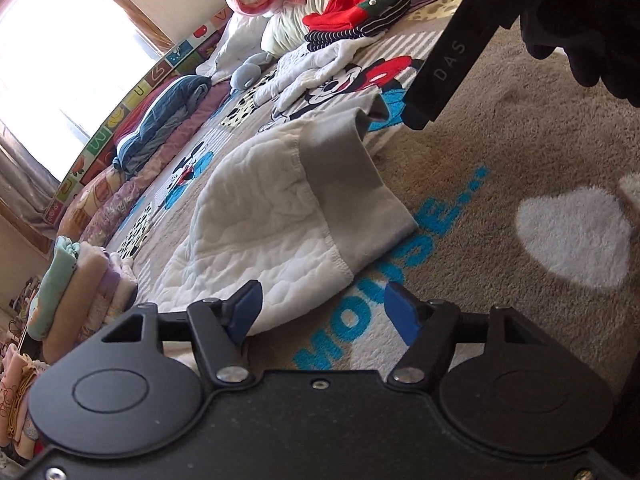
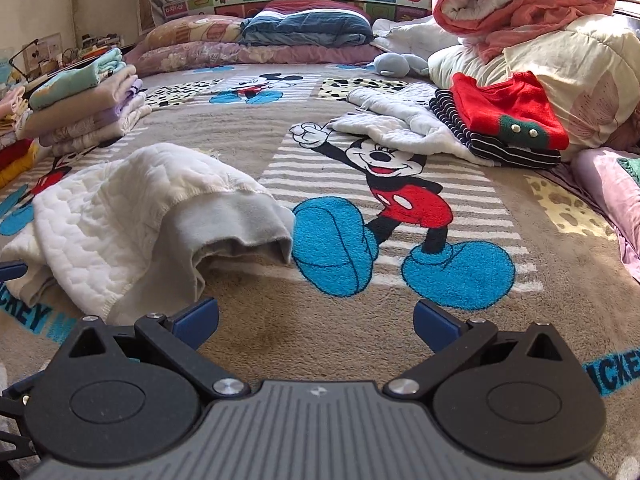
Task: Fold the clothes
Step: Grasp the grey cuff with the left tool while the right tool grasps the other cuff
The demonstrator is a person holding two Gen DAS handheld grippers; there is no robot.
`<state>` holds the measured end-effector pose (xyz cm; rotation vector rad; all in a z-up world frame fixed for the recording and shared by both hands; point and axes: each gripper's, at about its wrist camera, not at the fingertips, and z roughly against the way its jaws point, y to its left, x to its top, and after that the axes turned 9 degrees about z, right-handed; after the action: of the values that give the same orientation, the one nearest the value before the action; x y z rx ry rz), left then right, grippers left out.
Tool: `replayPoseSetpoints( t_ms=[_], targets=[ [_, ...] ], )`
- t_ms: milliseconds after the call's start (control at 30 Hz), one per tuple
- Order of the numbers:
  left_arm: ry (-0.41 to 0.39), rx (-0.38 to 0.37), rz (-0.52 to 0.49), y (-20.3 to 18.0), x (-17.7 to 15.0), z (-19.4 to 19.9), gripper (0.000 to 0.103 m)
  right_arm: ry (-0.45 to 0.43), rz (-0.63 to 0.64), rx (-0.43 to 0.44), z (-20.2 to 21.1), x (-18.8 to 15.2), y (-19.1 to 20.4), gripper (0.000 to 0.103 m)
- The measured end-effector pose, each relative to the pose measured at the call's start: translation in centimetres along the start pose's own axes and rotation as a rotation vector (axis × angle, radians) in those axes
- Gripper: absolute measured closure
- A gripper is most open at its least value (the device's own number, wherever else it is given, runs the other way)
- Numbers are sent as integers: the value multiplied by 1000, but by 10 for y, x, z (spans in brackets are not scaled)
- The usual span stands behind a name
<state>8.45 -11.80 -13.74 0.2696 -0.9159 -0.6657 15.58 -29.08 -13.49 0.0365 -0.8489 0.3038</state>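
Observation:
A white quilted garment (image 1: pixel 276 216) with a grey ribbed waistband (image 1: pixel 344 184) lies crumpled on the Mickey Mouse blanket (image 1: pixel 500 152). My left gripper (image 1: pixel 326 312) is low at the garment's near hem; its blue pads stand apart, the left pad (image 1: pixel 248 308) against the cloth edge, and nothing is pinched. In the right wrist view the same garment (image 2: pixel 120 216) lies to the left of my right gripper (image 2: pixel 316 324), which is open over bare blanket (image 2: pixel 280 320). The right gripper's black body (image 1: pixel 444 60) shows at the upper right of the left wrist view.
A stack of folded clothes (image 2: pixel 88 108) stands at the left of the bed. Another white quilted piece (image 2: pixel 400 120) lies beside a red and striped pile (image 2: pixel 508 120) at the right. Pillows (image 2: pixel 248 52) and a rolled duvet (image 2: pixel 520 4) line the back.

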Motion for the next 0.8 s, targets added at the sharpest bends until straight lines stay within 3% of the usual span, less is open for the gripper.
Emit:
replayPoseSetpoints(
  t_ms=[100,167,267,300,667,700,733,767,800],
  targets=[
    [10,-18,-18,-3,-1,-14,50,5,73,8,-15,3,5,5],
    [-2,-21,-41,-3,-1,-18,52,4,119,11,-22,6,8,9],
    [-29,-15,-77,-7,0,-23,52,-6,219,-3,-32,9,16,29],
    [-34,-13,-81,-10,1,-25,52,-5,252,-3,-36,10,19,30],
    [-75,1,-87,-13,0,-31,52,-117,446,-36,-49,22,35,33],
    [-75,-1,-77,-12,1,-31,59,-129,462,-28,-49,24,37,34],
    [-72,-2,-66,-12,1,-31,76,-134,464,-11,-49,26,37,37],
    [-63,0,-47,-10,2,-32,83,-137,462,9,-50,28,37,48],
    [-60,7,-29,-9,3,-31,90,-130,447,29,-52,30,35,65]
  ],
)
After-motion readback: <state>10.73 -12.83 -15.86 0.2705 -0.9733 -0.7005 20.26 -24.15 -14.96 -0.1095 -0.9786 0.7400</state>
